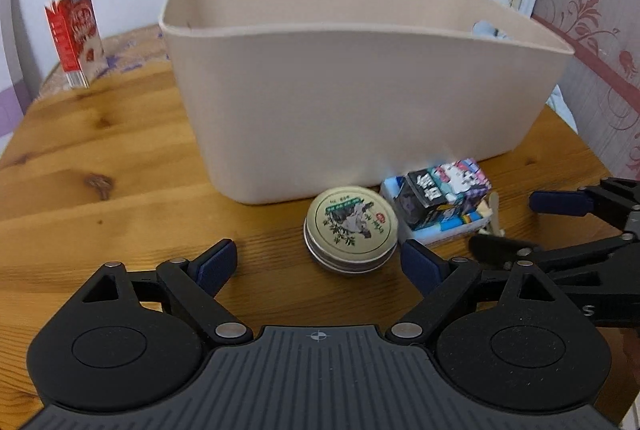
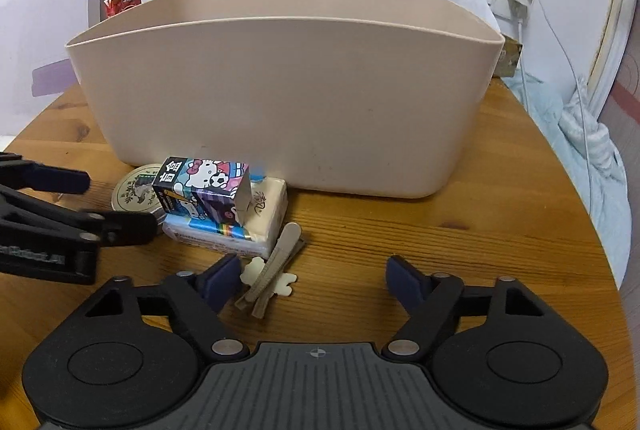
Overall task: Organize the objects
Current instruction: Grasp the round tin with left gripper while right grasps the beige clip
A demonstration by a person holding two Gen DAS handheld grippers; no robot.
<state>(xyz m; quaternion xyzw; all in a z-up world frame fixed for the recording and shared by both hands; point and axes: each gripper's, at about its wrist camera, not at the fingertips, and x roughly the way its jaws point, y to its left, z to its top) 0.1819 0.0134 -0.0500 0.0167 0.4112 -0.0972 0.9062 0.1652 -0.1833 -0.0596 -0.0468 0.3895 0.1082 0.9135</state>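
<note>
A large beige bin stands on the round wooden table. In front of it lie a round green-and-gold tin, a cartoon-printed small box on top of a tissue pack, and a beige hair clip. My left gripper is open just before the tin. My right gripper is open, its left finger beside the hair clip.
A red and white carton stands at the table's far left. Wall sockets with a cable are behind the bin. Light blue bedding lies off the table's right edge.
</note>
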